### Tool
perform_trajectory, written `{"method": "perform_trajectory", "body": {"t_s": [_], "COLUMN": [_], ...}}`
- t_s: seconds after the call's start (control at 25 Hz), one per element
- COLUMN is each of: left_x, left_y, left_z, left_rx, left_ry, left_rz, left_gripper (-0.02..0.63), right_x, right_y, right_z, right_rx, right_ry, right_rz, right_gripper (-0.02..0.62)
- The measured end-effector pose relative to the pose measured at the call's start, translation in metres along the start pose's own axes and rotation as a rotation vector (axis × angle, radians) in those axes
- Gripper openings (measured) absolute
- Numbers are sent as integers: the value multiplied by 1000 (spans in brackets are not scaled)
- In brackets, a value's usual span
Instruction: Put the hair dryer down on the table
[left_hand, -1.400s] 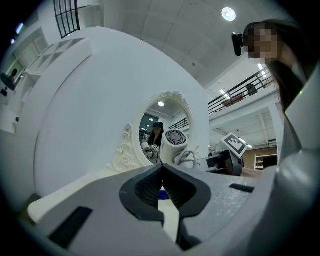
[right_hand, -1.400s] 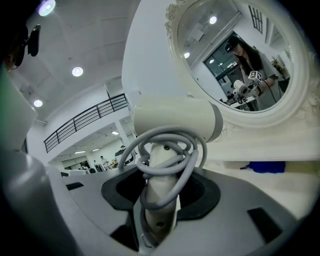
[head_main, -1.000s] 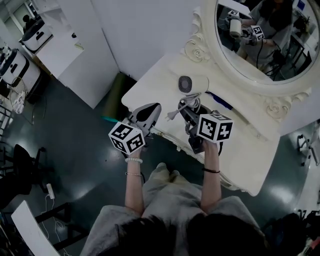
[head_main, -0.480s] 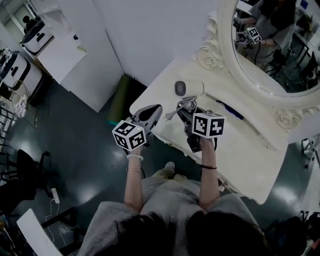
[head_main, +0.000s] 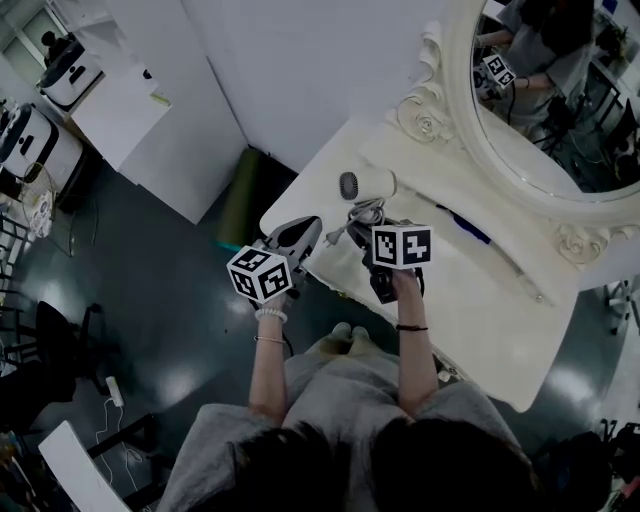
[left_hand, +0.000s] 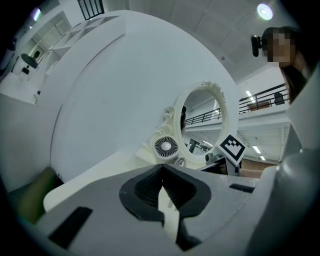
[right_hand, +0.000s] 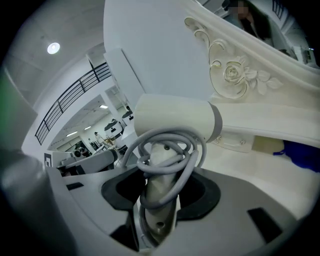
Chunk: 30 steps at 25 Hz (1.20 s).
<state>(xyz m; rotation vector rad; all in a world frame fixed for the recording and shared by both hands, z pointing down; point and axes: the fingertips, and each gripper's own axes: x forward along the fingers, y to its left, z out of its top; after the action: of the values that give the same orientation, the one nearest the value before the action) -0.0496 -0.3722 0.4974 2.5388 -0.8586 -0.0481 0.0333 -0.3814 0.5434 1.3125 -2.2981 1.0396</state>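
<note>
Holding check: your right gripper (right_hand: 160, 192) is clamped on the handle of the cream plastic hair dryer (right_hand: 172, 120), its jaws pressing through the grey cord (right_hand: 198, 153) looped round that handle. The barrel sits just above and ahead of the jaws, over the near end of the cream dressing table (head_main: 480, 290). I cannot tell whether it touches the top. Your left gripper (left_hand: 161, 172), beside the right one, has its jaws together on nothing.

Handling, judged: hard smooth shell, top-heavy on its handle — likely to tip onto its side once released. The cord loops look springy and may slip. Keep the grip on the handle.

Surroundings: a carved cream mirror frame (right_hand: 235, 75) rises straight ahead of the right gripper, and a blue object (right_hand: 300, 155) lies ahead to its right. The bare tabletop between them is the spot to use.
</note>
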Motion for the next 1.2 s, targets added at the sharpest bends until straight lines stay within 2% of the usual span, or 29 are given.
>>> {"method": "perform_trajectory", "body": {"t_s": [0.36,0.6,1.2], "left_x": [-4,-7,-9], "left_y": [27,41,58], "left_z": [-29,-42,-61], "left_rx": [-54,-138,-182], "left_ry": [59,53,95], "left_rz": [75,94,135], "left_gripper": [5,5,5], "right_x": [43,64,92], "right_y": [-6,-10,-14], "right_z": [-25,-40,-54], "right_rx": [-73,-120,-197], "right_ry": [168,258,381], "right_rz": [-10,-16,-58], "right_gripper": [184,184,184]}}
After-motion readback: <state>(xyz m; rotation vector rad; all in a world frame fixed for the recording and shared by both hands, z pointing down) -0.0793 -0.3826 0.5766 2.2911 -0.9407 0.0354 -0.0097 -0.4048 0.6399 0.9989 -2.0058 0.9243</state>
